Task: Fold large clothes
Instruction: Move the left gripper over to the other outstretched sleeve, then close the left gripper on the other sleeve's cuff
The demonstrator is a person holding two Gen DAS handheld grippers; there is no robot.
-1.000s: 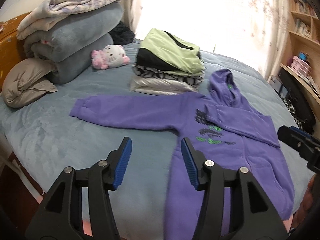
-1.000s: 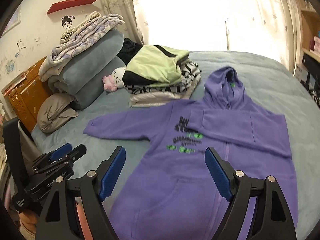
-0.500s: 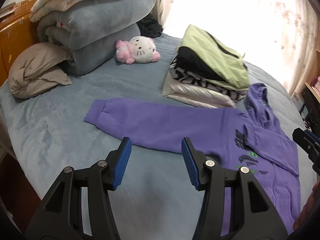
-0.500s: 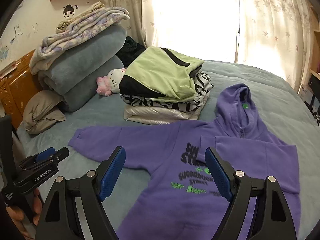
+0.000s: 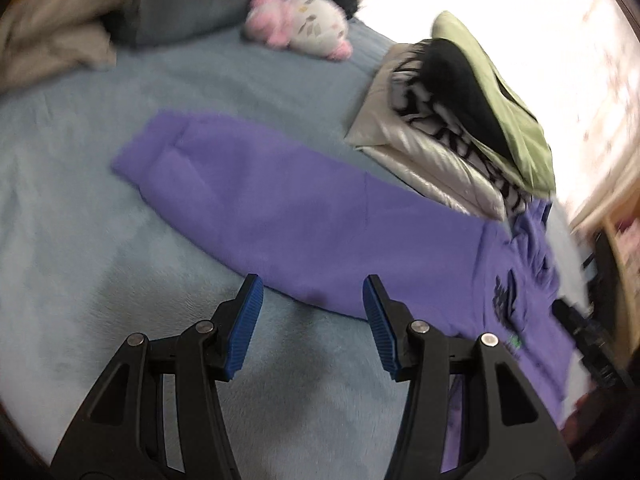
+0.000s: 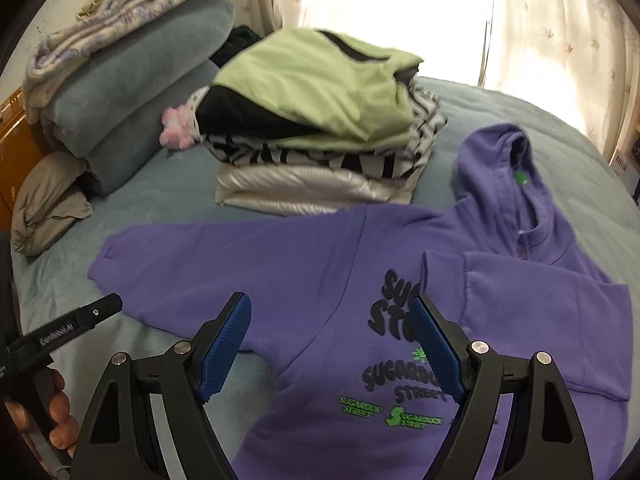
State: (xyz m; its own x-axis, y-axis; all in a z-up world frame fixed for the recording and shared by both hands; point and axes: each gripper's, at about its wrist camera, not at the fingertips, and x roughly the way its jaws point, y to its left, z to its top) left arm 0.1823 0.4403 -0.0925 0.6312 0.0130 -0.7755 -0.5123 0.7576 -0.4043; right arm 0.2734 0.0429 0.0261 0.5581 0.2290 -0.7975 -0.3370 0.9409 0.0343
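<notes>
Left wrist view: the left tongs (image 5: 312, 300) stand open with nothing between their blue pads, poised over the near edge of the outstretched sleeve (image 5: 280, 208) of the purple hoodie (image 5: 512, 280). The hoodie lies flat on the blue-grey bed (image 5: 100, 280), its sleeve reaching away from the body toward a beige pillow (image 5: 52, 48). Just beyond the sleeve, touching or nearly touching the hoodie's shoulder, sits a stack of folded clothes (image 5: 460, 128), green on top, then black, a zebra pattern and silver at the bottom. Past the sleeve lies a pink-and-white plush toy (image 5: 300, 26), beside a folded grey blanket (image 5: 192, 4). The picture is blurred, so fine detail is lost.

Right wrist view: the right tongs (image 6: 332, 340) are also open and hold nothing, above the hoodie's (image 6: 320, 264) chest where the sleeve joins the body. The hoodie's other sleeve (image 6: 540, 308) is folded across the front, partly covering the dark printed lettering; the hood (image 6: 504, 172) lies flat beyond it. The stack of folded clothes (image 6: 320, 128) stands just behind the hoodie's shoulder, hiding most of the plush toy (image 6: 176, 128). Further from the hoodie are piled grey blankets (image 6: 132, 92) with a patterned quilt (image 6: 132, 12) on top, and the beige pillow (image 6: 44, 204). Near the sleeve's cuff, the tip of the left tongs (image 6: 80, 320) shows, with the person's fingers (image 6: 60, 404) on the handle. Sunlit curtains (image 6: 540, 32) hang behind the bed (image 6: 160, 196).
</notes>
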